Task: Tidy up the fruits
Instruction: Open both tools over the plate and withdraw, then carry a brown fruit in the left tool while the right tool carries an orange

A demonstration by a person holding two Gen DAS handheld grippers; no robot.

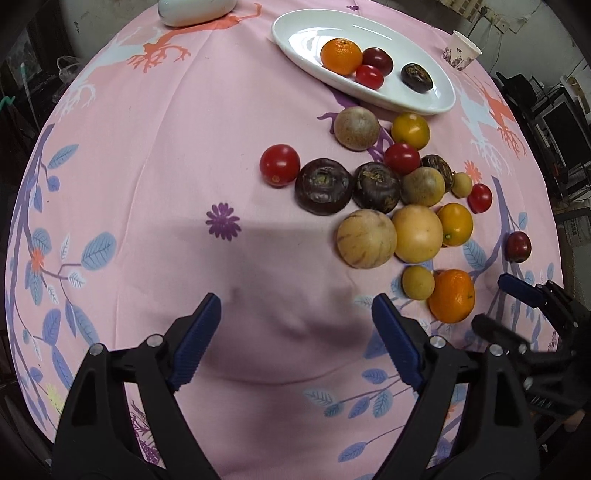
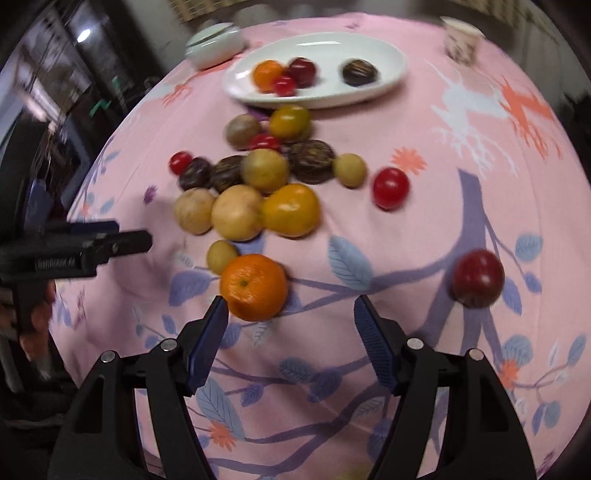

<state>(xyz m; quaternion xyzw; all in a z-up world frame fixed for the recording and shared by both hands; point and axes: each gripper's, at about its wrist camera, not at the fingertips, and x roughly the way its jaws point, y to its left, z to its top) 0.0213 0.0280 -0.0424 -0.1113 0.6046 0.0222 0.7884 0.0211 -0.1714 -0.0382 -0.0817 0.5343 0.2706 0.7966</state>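
Left wrist view: left gripper (image 1: 295,306) released, jaws wide apart over bare pink floral tablecloth (image 1: 147,184), nothing between them. Blue pads clear of any fruit. Loose pile of fruit (image 1: 388,192) ahead and to the right on the bench: cherry tomatoes, dark water chestnuts, pale round fruits, yellow-orange tomatoes. Nearest piece a mandarin (image 1: 452,295), just right of the right-hand finger, touching a small tan longan (image 1: 417,281). One dark red tomato (image 1: 518,246) apart at the far right edge. White oval plate (image 1: 295,26) at the far side, holding a second mandarin (image 1: 341,55), two red tomatoes and one water chestnut (image 1: 417,76). White lidded dish (image 1: 195,11) at top left, paper cup (image 1: 463,50) at top right. Right gripper (image 1: 517,295) showing at the lower right, beside the mandarin.

Right wrist view, somewhat blurred: right gripper (image 2: 288,310) also released, jaws apart, empty. Mandarin (image 2: 254,286) just ahead of the left-hand finger tip, near it but not between the pads; contact hard to tell. Dark red tomato (image 2: 478,277) off to the right, well clear. Pile and plate (image 2: 391,70) further ahead. Left gripper (image 2: 122,240) entering from the left edge, level with the longan.
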